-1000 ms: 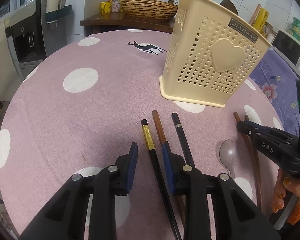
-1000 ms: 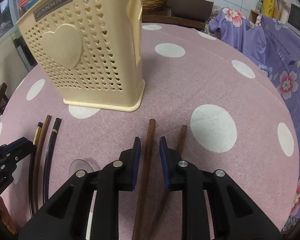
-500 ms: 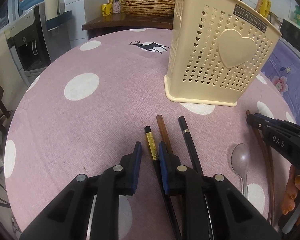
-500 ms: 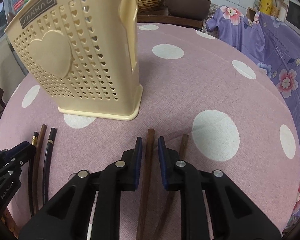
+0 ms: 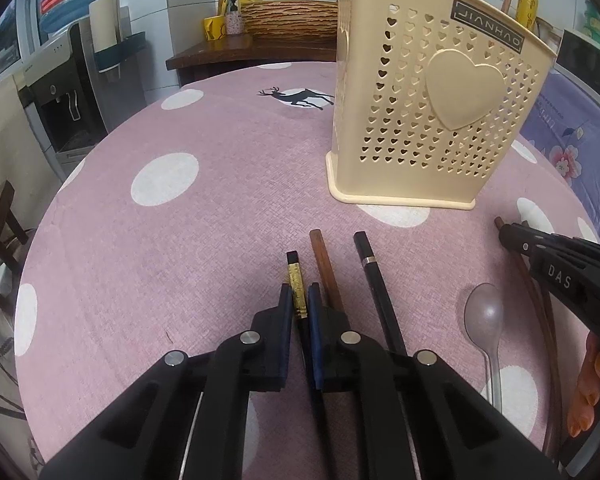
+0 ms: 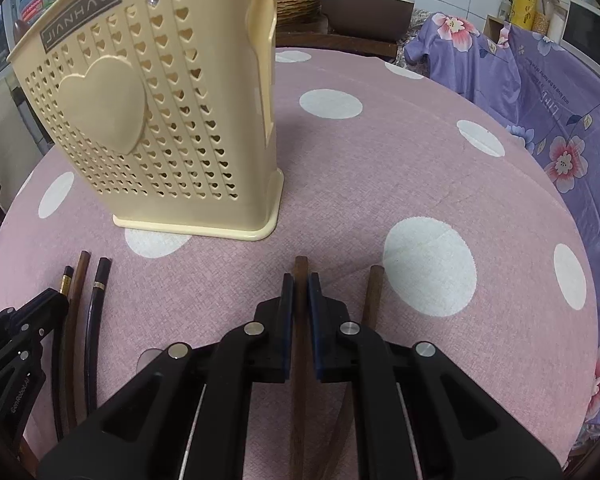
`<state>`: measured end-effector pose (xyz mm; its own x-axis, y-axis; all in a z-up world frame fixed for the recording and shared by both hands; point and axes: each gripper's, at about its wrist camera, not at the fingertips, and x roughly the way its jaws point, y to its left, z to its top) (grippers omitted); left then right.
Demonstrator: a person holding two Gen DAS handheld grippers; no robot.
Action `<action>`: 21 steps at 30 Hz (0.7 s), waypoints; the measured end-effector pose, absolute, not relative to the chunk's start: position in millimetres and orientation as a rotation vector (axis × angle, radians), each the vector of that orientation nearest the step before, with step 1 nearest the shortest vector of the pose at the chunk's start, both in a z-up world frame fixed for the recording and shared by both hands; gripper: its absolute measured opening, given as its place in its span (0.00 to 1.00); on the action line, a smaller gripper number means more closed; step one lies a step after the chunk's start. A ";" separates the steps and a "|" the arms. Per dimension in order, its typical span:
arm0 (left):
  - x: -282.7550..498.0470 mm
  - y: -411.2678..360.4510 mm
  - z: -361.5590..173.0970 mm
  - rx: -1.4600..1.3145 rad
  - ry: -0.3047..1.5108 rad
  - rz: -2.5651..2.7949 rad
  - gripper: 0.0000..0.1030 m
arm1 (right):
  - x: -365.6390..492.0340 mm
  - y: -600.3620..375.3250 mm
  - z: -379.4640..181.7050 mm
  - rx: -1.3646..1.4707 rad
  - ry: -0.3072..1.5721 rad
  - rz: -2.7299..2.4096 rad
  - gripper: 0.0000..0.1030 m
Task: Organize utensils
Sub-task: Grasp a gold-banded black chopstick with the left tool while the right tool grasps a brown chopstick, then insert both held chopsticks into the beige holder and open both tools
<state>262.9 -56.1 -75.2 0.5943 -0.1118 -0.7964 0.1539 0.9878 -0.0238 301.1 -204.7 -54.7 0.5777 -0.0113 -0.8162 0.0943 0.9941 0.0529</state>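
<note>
A cream perforated utensil holder (image 5: 428, 120) stands on the pink dotted tablecloth; it also shows in the right wrist view (image 6: 160, 120). My left gripper (image 5: 299, 294) is shut on a black chopstick with a gold band (image 5: 296, 284). Beside it lie a brown chopstick (image 5: 325, 266), a black chopstick with a silver ring (image 5: 374, 280) and a clear spoon (image 5: 485, 320). My right gripper (image 6: 299, 284) is shut on a dark brown chopstick (image 6: 300, 268); a second brown chopstick (image 6: 374, 292) lies just right of it.
The table's round edge (image 5: 52, 208) drops off to the left, with a water dispenser (image 5: 60, 92) beyond. A purple floral cloth (image 6: 540, 92) covers furniture at the right. A wooden side table with a woven basket (image 5: 288, 18) stands behind.
My left gripper closed from wide open onto the gold-banded black chopstick. My right gripper narrowed its jaws onto the dark brown chopstick. Both views drew slightly back from the holder.
</note>
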 end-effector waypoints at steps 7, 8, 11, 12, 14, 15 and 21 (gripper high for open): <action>267.8 -46.5 -69.2 -0.001 0.911 -0.173 0.08 | 285.7 -207.7 -35.8 0.130 0.876 -0.030 0.08; 266.9 -44.3 -65.5 -0.013 0.901 -0.177 0.08 | 280.2 -208.8 -29.3 0.141 0.854 -0.014 0.08; 257.3 -33.5 -43.0 -0.063 0.845 -0.203 0.08 | 260.1 -214.8 -7.2 0.163 0.783 0.010 0.08; 253.9 -30.0 -34.7 -0.082 0.824 -0.213 0.08 | 252.2 -218.8 1.7 0.185 0.759 0.027 0.08; 243.5 -20.9 -11.8 -0.114 0.763 -0.231 0.08 | 236.7 -226.4 20.1 0.215 0.708 0.051 0.08; 238.9 -17.7 -1.9 -0.122 0.737 -0.239 0.08 | 228.3 -230.2 30.6 0.221 0.677 0.056 0.08; 206.2 -0.2 56.5 -0.120 0.579 -0.264 0.08 | 177.3 -253.8 90.5 0.229 0.514 0.091 0.08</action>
<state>206.2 -0.2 56.5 0.8043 -0.2792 -0.5245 0.2122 0.9595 -0.1854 177.3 -253.8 90.5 0.8673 0.1431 -0.4768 -0.0287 0.9706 0.2391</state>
